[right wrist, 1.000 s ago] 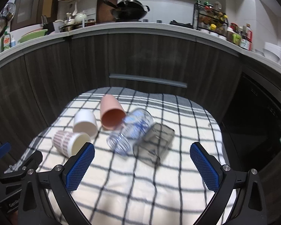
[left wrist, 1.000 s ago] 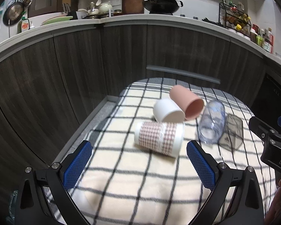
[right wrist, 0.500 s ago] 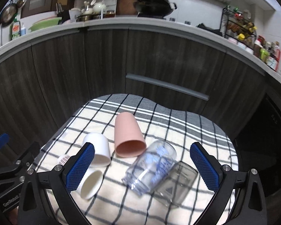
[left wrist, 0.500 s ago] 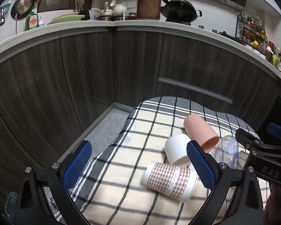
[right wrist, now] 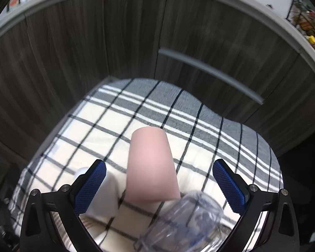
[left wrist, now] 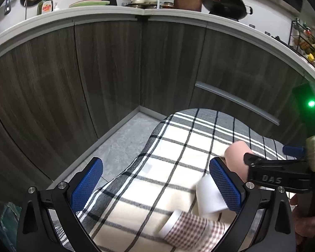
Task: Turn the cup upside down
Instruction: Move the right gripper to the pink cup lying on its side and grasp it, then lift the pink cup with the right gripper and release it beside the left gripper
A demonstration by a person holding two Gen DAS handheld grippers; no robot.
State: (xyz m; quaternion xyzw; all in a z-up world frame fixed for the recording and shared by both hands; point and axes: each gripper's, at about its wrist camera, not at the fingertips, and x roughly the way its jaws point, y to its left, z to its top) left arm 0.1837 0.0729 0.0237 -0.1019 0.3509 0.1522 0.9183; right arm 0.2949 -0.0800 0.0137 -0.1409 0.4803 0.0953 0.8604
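Several cups lie on their sides on a checked cloth [right wrist: 98,124]. A pink cup [right wrist: 150,166] lies between the wide-open jaws of my right gripper [right wrist: 159,185], base pointing away, untouched. A white cup [right wrist: 107,195] lies at its left and a clear patterned glass [right wrist: 184,222] at the lower right. In the left wrist view my left gripper [left wrist: 155,185] is open and empty over the cloth [left wrist: 174,147]; the white cup [left wrist: 210,195], a houndstooth cup [left wrist: 191,233] and the pink cup [left wrist: 237,153] lie at its right, with the right gripper's body over the pink cup.
Dark wood cabinet fronts [left wrist: 107,73] with a grey drawer handle [right wrist: 210,73] stand close behind the cloth. A strip of grey floor [left wrist: 119,147] lies left of the cloth. A counter [left wrist: 157,14] with pans and dishes runs above.
Both grippers have moved forward and lower toward the cups. The pink cup now lies between the right gripper's jaws. The left gripper has swung left, so the cups sit at its right.
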